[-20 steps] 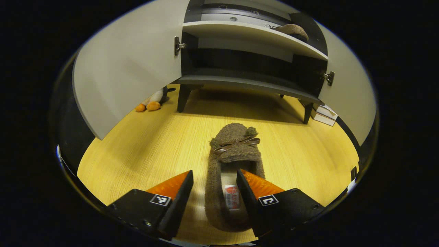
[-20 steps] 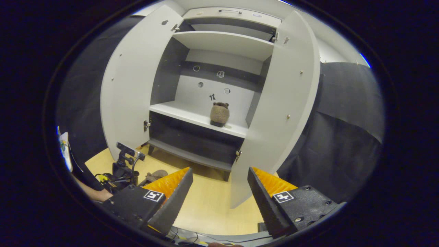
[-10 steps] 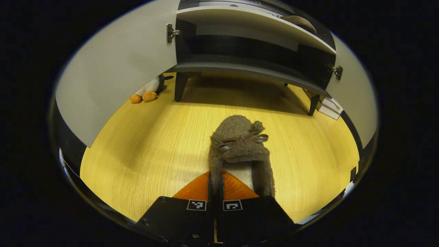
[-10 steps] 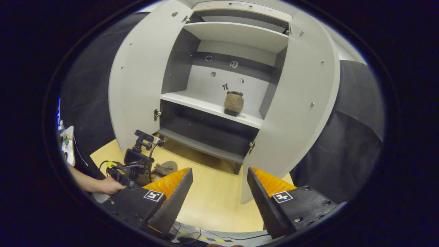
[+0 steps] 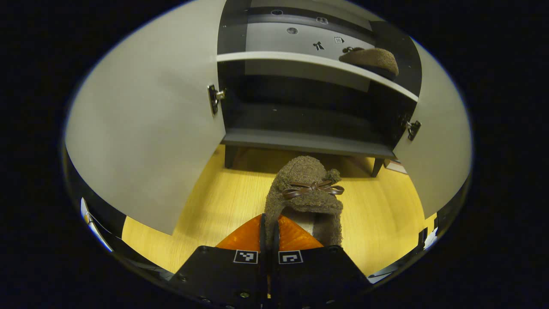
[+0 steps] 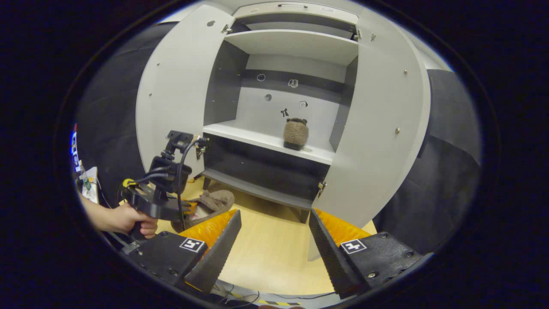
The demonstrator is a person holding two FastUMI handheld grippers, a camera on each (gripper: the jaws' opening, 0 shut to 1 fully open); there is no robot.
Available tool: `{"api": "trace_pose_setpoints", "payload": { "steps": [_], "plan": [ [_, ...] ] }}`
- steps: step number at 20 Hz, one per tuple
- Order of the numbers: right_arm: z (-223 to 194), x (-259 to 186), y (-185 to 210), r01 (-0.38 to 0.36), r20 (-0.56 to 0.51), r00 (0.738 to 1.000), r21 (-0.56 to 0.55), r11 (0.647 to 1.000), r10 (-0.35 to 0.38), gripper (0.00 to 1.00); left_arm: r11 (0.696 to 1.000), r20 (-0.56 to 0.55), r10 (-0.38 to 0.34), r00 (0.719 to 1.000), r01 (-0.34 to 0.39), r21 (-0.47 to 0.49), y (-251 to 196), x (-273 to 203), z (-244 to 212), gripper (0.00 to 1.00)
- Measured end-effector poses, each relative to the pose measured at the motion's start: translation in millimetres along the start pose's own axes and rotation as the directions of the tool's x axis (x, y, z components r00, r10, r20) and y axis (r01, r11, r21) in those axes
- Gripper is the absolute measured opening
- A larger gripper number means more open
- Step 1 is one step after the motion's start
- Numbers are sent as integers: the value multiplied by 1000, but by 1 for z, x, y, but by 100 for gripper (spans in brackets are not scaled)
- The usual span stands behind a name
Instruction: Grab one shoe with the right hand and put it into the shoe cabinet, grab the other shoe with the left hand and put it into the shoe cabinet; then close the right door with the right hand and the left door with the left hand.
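Ahead of the left gripper (image 5: 269,234), in the left gripper view, a brown fuzzy slipper with a thin brown ribbon bow (image 5: 306,193) is held by one side wall of its collar, toe pointing forward toward the grey two-door shoe cabinet (image 5: 300,137); the orange fingers (image 5: 246,236) are pressed together on that thin strip of fabric, and the rest of the slipper stands to the right of the closed jaws, off the yellow wooden floor (image 5: 214,206) as far as I can judge. Risk as I read it: the pinch takes only a soft edge, so the slipper could swing, sag or slip out on the way up, and its toe could catch the front lip of the white middle shelf (image 5: 300,60), where the matching brown slipper (image 5: 371,60) already sits toward the right. The open left door (image 5: 146,128) stands near the path and could be knocked. Over in the right gripper view, the right gripper (image 6: 274,244) hangs with jaws wide and nothing between them, well back from the cabinet; the shelved slipper is seen toe-on, and the left gripper with its hand (image 6: 124,219) carries the second slipper low beside the left door.
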State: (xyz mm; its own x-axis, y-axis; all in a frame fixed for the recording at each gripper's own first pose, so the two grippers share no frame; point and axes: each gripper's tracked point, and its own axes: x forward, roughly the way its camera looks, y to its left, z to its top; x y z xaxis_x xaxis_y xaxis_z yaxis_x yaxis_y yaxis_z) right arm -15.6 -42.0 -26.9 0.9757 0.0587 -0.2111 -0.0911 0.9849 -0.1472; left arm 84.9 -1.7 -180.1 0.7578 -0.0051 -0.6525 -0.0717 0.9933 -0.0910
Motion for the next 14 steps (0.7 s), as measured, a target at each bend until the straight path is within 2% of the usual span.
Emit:
{"api": "trace_pose_setpoints", "payload": {
  "steps": [4, 9, 11, 14],
  "plan": [
    [12, 0, -13, -6, 43, 999, -6, 1000, 6, 100, 999, 90, 17, 996, -12, -47, -10, -42, 93, 3],
    [17, 4, -32, -1, 45, 999, 38, 999, -1, 100, 992, 154, -28, 988, 47, -120, -39, -61, 208, 3],
    [27, 3, -38, 1, 79, 997, 34, 999, -3, 99, 993, 201, -6, 979, 29, -110, -43, -53, 253, 3],
    [36, 1, -47, 7, 113, 994, 28, 1000, -10, 99, 995, 271, 67, 960, -45, -84, -42, -21, 315, 3]
  ]
}}
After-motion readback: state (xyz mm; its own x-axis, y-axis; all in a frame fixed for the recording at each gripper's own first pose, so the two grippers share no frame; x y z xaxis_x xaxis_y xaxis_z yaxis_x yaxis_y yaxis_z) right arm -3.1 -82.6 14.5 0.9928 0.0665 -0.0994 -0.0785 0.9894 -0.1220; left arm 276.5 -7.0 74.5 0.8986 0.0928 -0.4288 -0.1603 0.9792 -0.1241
